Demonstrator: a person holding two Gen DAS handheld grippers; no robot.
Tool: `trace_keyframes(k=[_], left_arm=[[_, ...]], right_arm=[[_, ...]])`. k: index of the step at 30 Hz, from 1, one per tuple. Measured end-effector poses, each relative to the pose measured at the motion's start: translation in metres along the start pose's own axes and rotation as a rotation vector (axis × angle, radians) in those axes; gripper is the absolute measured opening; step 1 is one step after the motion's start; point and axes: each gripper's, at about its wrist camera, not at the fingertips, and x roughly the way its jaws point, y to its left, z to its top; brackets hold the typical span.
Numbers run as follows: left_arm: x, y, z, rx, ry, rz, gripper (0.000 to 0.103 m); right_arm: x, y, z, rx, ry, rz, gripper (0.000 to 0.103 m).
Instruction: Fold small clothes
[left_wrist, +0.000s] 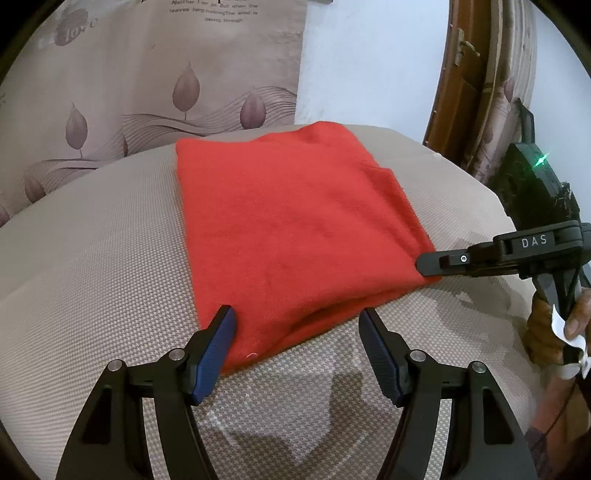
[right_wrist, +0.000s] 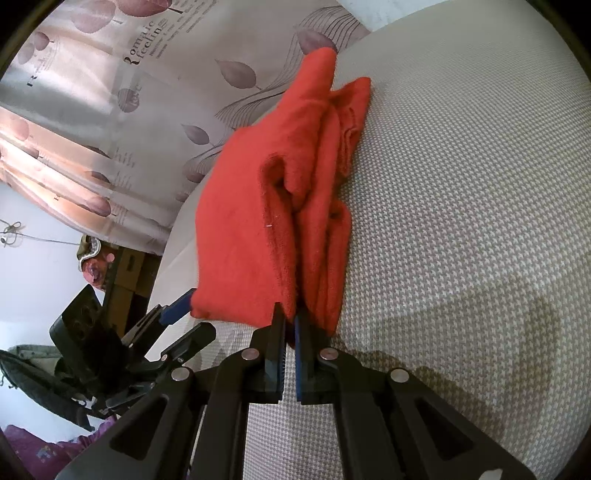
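A red cloth (left_wrist: 295, 214) lies folded into a rectangle on the houndstooth-covered surface (left_wrist: 92, 277). My left gripper (left_wrist: 297, 314) stands open at the cloth's near edge, its blue pads either side of that edge and not pressing. From the right, my right gripper (left_wrist: 424, 264) is shut on the cloth's right near corner. In the right wrist view the red cloth (right_wrist: 251, 221) shows several bunched layers, and the right gripper (right_wrist: 290, 314) pinches the near end of them. The left gripper (right_wrist: 186, 321) shows at the cloth's left edge, open.
A leaf-patterned curtain (left_wrist: 147, 92) hangs behind the surface, and a wooden door frame (left_wrist: 450, 92) stands at the right. A person's hand (left_wrist: 576, 321) holds the right gripper's handle. Boxes and clutter (right_wrist: 122, 269) sit beyond the surface's left edge.
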Motion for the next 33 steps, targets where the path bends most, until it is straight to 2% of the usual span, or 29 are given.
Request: trace_keyframes(k=[8,16,19,20,21,23,27,33], left_arm=[[-0.002,0.002,0.0,-0.007,-0.011,-0.004,0.069],[-0.031,0.022,0.004,-0.086,-0.083,-0.1,0.069],[-0.046,0.036,0.017,-0.087,-0.125,-0.107,0.074],[-0.048,0.042,0.021,-0.09,-0.133,-0.11,0.077],[-0.048,0.052,0.028,-0.098,-0.142,-0.118,0.079],[-0.043,0.065,0.038,-0.113,-0.131,-0.137,0.08],[-0.015,0.095,0.062,-0.17,-0.074,-0.225,0.08],[0.038,0.133,0.08,-0.324,0.018,-0.444,0.08]], right_arm=[[-0.001,-0.001,-0.001,0.01,-0.004,-0.001,0.0],[-0.004,-0.005,-0.001,0.037,-0.002,0.027,0.005],[-0.018,-0.009,-0.001,0.075,-0.037,0.101,0.037],[-0.025,-0.009,0.0,0.075,-0.062,0.093,0.063],[-0.032,-0.008,0.002,0.066,-0.087,0.068,0.078],[-0.046,-0.007,0.01,0.048,-0.136,0.058,0.079],[-0.053,-0.01,0.043,0.046,-0.149,0.033,0.079],[-0.01,-0.009,0.089,0.015,-0.05,0.01,0.079]])
